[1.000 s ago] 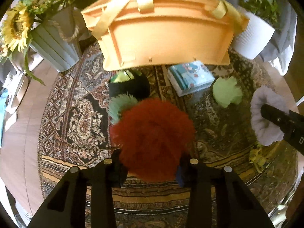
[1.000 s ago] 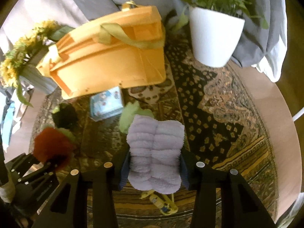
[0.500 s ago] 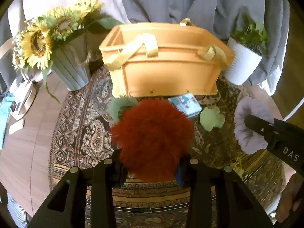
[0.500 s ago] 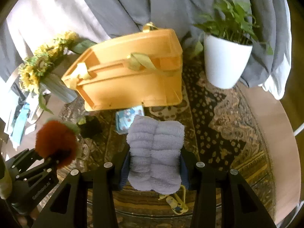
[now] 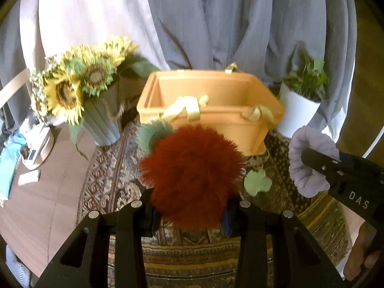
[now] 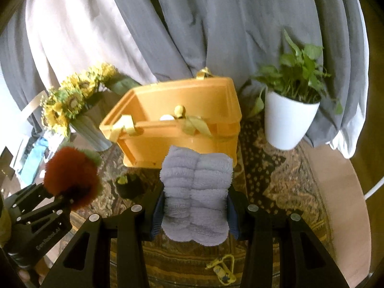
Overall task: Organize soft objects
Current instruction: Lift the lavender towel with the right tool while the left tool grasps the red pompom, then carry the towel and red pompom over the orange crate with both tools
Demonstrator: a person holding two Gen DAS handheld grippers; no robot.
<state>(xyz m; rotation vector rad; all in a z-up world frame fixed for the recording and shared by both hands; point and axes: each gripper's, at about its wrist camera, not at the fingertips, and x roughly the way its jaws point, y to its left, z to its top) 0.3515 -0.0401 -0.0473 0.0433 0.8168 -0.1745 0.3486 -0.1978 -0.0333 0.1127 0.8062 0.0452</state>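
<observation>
Left wrist view: red pompom (image 5: 192,180) at frame center, clamped by left gripper (image 5: 190,212); orange basket (image 5: 211,112) just above it. Right wrist view: lilac fluffy cloth (image 6: 195,196) center, gripped by right gripper (image 6: 194,216). "DAS" on right gripper, "GenRobot.AI" on left. Patterned rug (image 6: 276,180) on wood table; grey curtains (image 5: 216,24) across top.

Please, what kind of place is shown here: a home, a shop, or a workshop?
Probably a room in a home: long grey curtains behind, a patterned rug, a sunflower vase and a potted plant.
</observation>
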